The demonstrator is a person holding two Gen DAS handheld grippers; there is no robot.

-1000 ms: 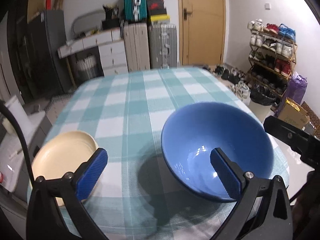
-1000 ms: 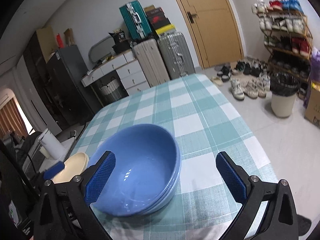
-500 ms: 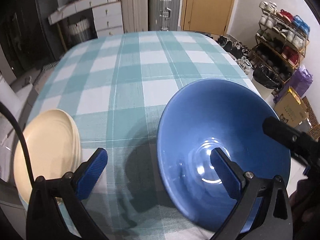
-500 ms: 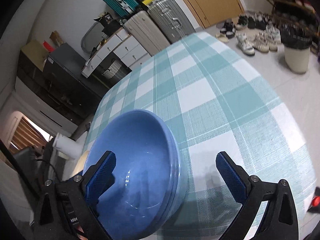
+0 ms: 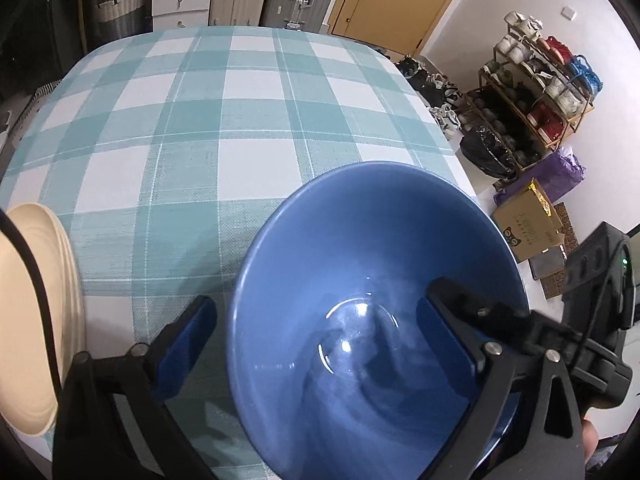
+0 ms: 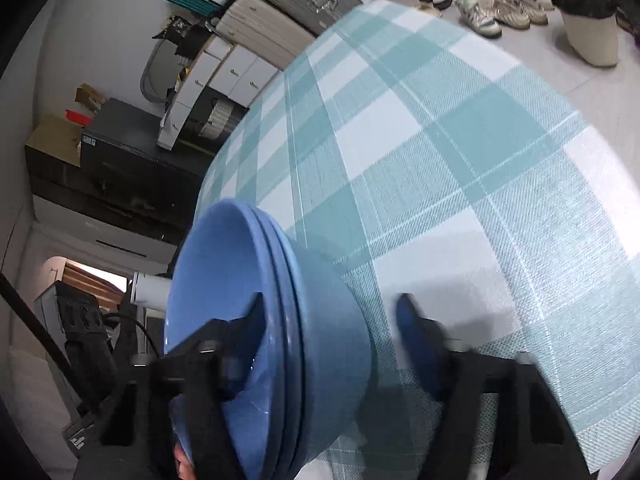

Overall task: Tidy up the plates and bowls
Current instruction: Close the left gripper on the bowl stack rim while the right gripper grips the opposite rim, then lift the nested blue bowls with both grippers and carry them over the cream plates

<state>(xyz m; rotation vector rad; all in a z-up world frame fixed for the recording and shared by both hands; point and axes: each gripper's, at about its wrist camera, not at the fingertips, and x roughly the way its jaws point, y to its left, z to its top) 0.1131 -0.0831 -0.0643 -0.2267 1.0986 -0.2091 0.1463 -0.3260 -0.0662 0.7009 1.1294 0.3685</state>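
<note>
A stack of three blue bowls (image 5: pixel 360 264) stands near the table's front edge on the teal checked cloth (image 5: pixel 192 120). My left gripper (image 5: pixel 316 332) straddles the stack's left wall, one pad outside and one inside, its jaws closing with a gap still showing. My right gripper (image 6: pixel 332 328) straddles the opposite wall of the bowls (image 6: pixel 320 320). Its jaws are closing too, and the outer pad stands clear of the wall. One of the right gripper's fingers (image 5: pixel 460 300) reaches into the bowl in the left wrist view. Cream plates (image 5: pixel 32 320) lie stacked at the far left.
The cloth (image 6: pixel 440 160) beyond the bowls is bare up to the far edge. On the floor to the right are a shoe rack (image 5: pixel 540 92), a cardboard box (image 5: pixel 528 228) and a pale bin (image 6: pixel 592 36). Suitcases (image 6: pixel 280 12) and drawers stand behind the table.
Both grippers have come down and tipped toward the bowls. The right gripper's jaws have narrowed a lot, with one finger now inside the bowl. The left gripper's jaws have narrowed slightly.
</note>
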